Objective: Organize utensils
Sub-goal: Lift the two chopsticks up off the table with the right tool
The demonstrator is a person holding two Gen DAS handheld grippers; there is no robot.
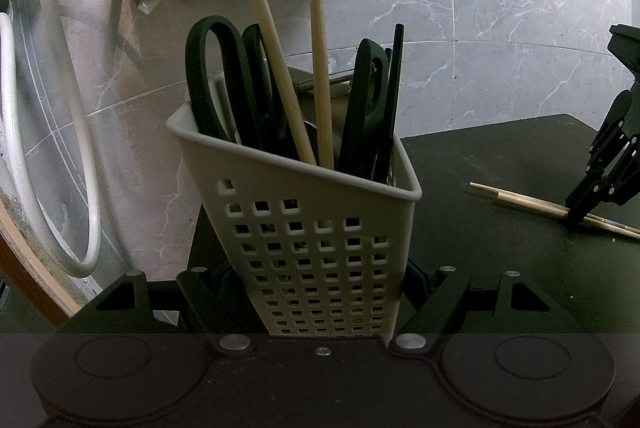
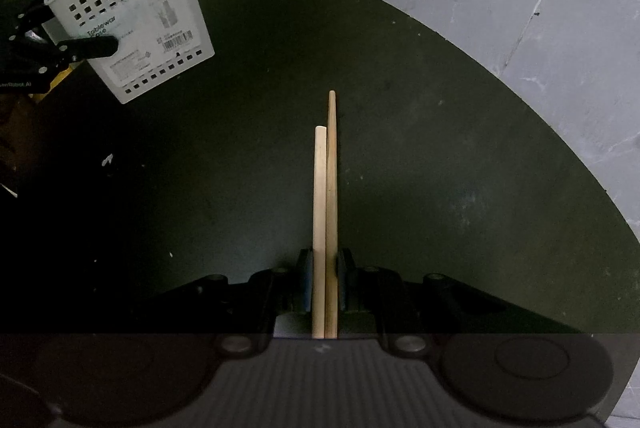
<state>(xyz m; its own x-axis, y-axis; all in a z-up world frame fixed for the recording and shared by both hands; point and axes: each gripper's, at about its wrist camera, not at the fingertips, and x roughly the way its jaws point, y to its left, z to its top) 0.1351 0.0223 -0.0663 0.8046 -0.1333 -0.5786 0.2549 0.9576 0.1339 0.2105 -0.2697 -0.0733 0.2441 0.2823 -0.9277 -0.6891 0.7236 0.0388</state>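
Beside the tilted white utensil caddy (image 1: 316, 228) clamped in the left gripper's (image 1: 320, 292) jaws, the right gripper's (image 2: 325, 280) jaws pinch two wooden chopsticks (image 2: 326, 207), seemingly resting on the dark counter (image 2: 440, 167).

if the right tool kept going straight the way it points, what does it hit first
Most likely the dark tabletop: the right tool, shut on two wooden chopsticks, points down at bare table. The chopstick tips would touch first; depth is unclear.

Black left tool (image 1: 320, 292) with silver screws, matching right tool (image 2: 325, 280), possibly grey ribbed housing
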